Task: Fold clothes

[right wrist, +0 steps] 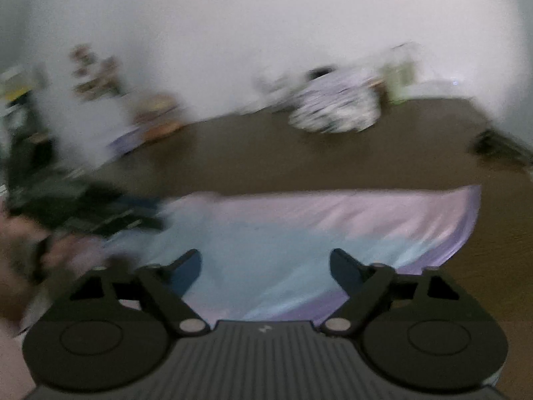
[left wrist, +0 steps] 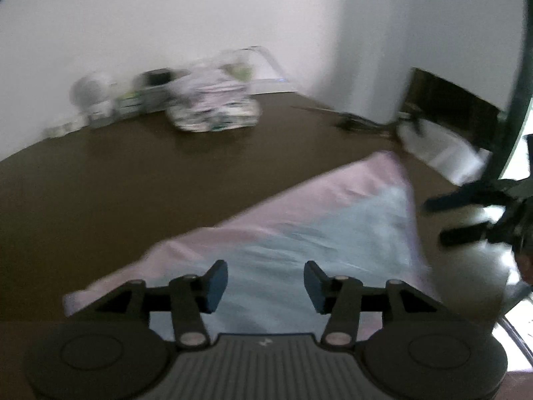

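Garment [left wrist: 299, 220], pink with a pale blue panel, lies flat on the dark brown table [left wrist: 133, 180]; in the left wrist view it runs from the fingers up toward 2 o'clock, and in the right wrist view [right wrist: 299, 233] it spreads across the middle from 9 to 3 o'clock. I read my left gripper [left wrist: 266, 285] as spread, nothing between its blue pads [left wrist: 216, 285], hovering over the blue panel near the cloth's near edge; whether the tips touch fabric I cannot tell. My right gripper [right wrist: 266, 271] is spread wider, also empty, above the blue area. Each tool shows in the other's camera: the right one at 3 o'clock in the left view [left wrist: 483, 213], the left one at 9 o'clock in the right view [right wrist: 100, 213], with a hand [right wrist: 20, 266] blurred below it. At 12 o'clock on the far table, well apart from the garment, sits a patterned bundle [left wrist: 213, 106], black and white print. Beside it, against the white wall [left wrist: 166, 16], stands clutter too blurred to identify. Both frames are motion-smeared.
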The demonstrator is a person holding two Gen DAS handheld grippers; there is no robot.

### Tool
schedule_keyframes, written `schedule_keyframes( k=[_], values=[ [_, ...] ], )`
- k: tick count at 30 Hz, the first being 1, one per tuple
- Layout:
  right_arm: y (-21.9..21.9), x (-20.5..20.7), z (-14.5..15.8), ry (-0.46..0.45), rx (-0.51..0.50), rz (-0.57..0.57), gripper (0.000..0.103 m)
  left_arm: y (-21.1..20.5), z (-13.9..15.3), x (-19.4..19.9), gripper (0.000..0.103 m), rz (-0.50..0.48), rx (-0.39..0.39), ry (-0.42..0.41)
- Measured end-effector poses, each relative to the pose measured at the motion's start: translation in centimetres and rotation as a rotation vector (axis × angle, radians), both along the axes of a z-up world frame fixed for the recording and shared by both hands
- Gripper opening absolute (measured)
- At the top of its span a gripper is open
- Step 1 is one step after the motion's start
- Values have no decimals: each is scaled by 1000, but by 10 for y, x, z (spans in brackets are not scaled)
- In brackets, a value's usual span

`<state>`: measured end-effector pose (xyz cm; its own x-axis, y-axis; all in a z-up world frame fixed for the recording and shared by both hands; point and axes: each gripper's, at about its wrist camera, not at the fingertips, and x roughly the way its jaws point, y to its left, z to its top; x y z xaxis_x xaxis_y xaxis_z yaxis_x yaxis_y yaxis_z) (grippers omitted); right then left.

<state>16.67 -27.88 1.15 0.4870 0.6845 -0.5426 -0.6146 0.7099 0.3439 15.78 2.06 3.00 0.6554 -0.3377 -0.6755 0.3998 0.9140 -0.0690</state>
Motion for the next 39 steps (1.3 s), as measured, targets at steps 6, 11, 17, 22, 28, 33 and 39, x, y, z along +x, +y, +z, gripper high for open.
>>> schedule_keyframes(
  k=[6,11,17,22,28,33,39],
  values=[
    [17,-23,-23,152,7,130,47,-35,-18,-9,49,-69,38,43],
    [26,-24,-32,191,37,158,20,-43,-38,8,41,-48,64,74],
    [19,-29,-38,268,102,215,5,-50,-42,6,43,-62,124,36],
    [-1,-38,-40,339,197,244,5,-50,-43,7,44,-40,113,37],
    [-10,-44,-36,346,225,241,27,-52,-42,10,45,-31,117,38],
    [-4,-29,-40,374,279,223,42,-52,-42,10,45,-30,116,37],
    [22,-22,-48,438,246,288,40,-54,-43,8,50,-24,113,33]
  ],
)
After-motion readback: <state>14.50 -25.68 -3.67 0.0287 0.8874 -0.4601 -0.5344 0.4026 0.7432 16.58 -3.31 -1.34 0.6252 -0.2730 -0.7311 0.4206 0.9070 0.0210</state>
